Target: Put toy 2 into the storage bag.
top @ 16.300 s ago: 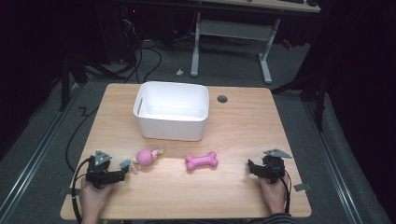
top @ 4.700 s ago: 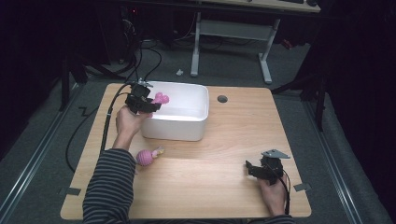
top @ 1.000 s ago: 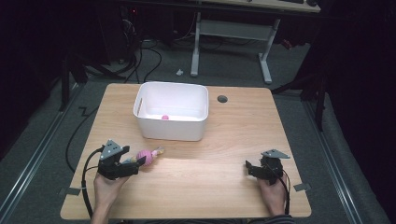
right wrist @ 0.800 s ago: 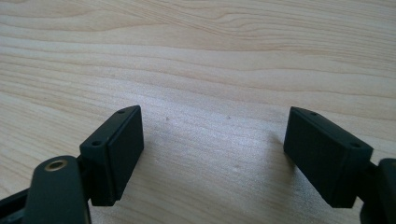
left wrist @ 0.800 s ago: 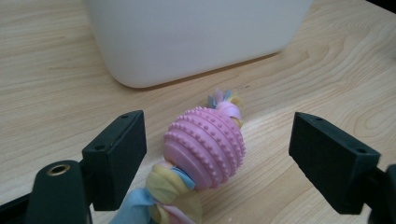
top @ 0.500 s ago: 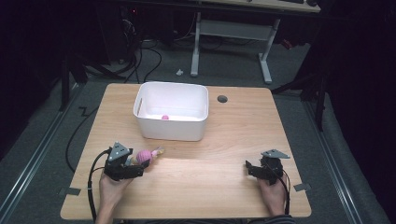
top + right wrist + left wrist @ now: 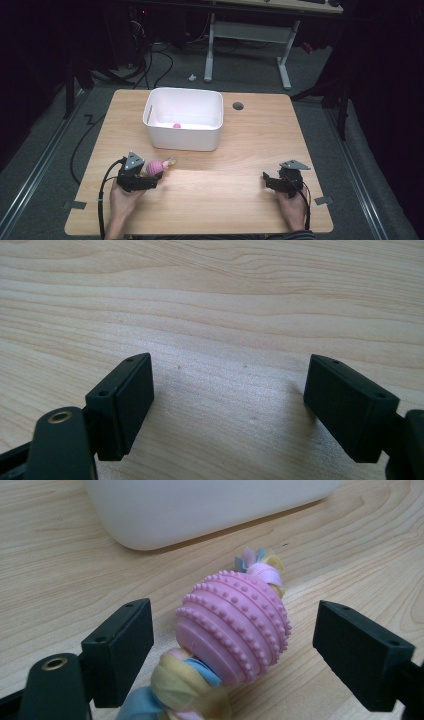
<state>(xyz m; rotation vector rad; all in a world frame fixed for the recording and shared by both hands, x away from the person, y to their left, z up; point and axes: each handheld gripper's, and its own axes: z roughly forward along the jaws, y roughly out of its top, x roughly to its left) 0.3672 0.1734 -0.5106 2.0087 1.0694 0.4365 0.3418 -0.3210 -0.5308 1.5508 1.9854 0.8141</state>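
A: What's different from a moment ago?

B: The left tool (image 7: pixel 146 175) has come forward and down onto the surface (image 7: pixel 240 165), and its jaws have just been opening. They now stand spread on either side of the ball toy (image 7: pixel 234 625), with a gap on each side, so nothing presses on it yet.

A: Where's the toy exactly?

B: Lying on the wood just in front of the bin (image 7: pixel 184 120), pink and studded, with a pastel rope through it. It hasn't shifted; the tool came to it.

A: And the bone?

B: It was on the surface at the start. Now a bit of pink (image 7: pixel 176 126) shows inside the bin, likely that.

A: So what's next, you reckon?

B: Closing on the ball, I'd judge, then a lift into the bin. That would put the second toy away.

A: The right tool?

B: The right tool (image 7: pixel 274 181) rests spread and empty, over bare wood near the front right corner.
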